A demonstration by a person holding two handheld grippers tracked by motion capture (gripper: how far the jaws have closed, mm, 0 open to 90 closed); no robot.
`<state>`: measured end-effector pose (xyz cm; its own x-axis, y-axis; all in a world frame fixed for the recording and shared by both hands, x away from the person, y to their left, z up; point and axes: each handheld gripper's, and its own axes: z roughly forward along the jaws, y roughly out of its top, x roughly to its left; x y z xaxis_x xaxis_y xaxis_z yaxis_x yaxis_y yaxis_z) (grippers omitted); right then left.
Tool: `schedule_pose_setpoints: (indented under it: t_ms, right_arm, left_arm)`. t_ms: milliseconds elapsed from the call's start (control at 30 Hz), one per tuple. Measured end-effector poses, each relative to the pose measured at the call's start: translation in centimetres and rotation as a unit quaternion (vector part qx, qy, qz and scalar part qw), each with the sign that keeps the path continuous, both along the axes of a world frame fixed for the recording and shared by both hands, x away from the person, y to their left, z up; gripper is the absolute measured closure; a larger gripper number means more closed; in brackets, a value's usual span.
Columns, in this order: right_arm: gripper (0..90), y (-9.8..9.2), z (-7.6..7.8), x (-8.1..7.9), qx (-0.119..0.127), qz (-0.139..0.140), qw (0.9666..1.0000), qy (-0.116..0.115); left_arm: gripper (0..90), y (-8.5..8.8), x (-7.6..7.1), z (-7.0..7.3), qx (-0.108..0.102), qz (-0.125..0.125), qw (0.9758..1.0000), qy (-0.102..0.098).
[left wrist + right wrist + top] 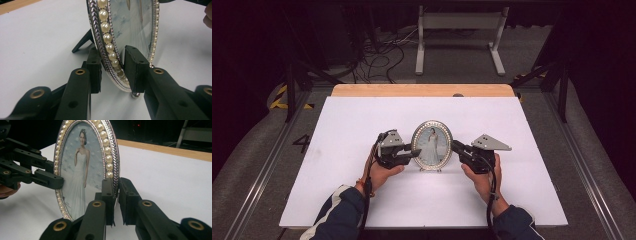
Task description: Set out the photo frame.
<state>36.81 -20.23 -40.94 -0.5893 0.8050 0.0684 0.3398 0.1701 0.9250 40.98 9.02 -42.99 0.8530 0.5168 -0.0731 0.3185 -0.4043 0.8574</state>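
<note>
**Oval frame held at both edges**

Oval picture frame [432, 145] stands upright near the middle of the white surface [362, 120], pearl rim facing the person, rear stand leg [82, 42] on the surface. Left gripper [414, 151] is clamped on the frame's left rim, one pad in front, one behind. Right gripper [454, 145] is clamped on the right rim likewise. A hand [384, 172] holds the left gripper; another hand [484, 177] holds the right gripper.

Oval photo frame [432, 145]: silver braided rim w/ cream pearl beads, pale blue pic of a figure in a white gown. Left gripper [414, 153] & right gripper [455, 146]: black jaws, brass rivets, grey top plates. Table [362, 115]: white sheet, light wood edge. Sleeves [339, 215]: navy w/ white stripe.
</note>
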Motion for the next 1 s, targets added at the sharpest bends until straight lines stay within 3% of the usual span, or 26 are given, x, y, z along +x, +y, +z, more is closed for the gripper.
schedule_pose_setpoints:
  t_ms: [600, 1000]
  right_arm:
    - [82.2, 0.03, -0.31, -0.24, -0.023, 0.007, 0.9997, 0.002]
    - [80.3, -0.02, -0.11, -0.52, -0.056, 0.012, 0.9983, -0.009]
  left_arm:
    - [67.7, 0.0, -0.04, -0.25, -0.006, 0.002, 1.0, -0.003]
    - [62.2, -0.1, -0.6, 0.1, 0.019, 0.0, 0.9994, -0.029]
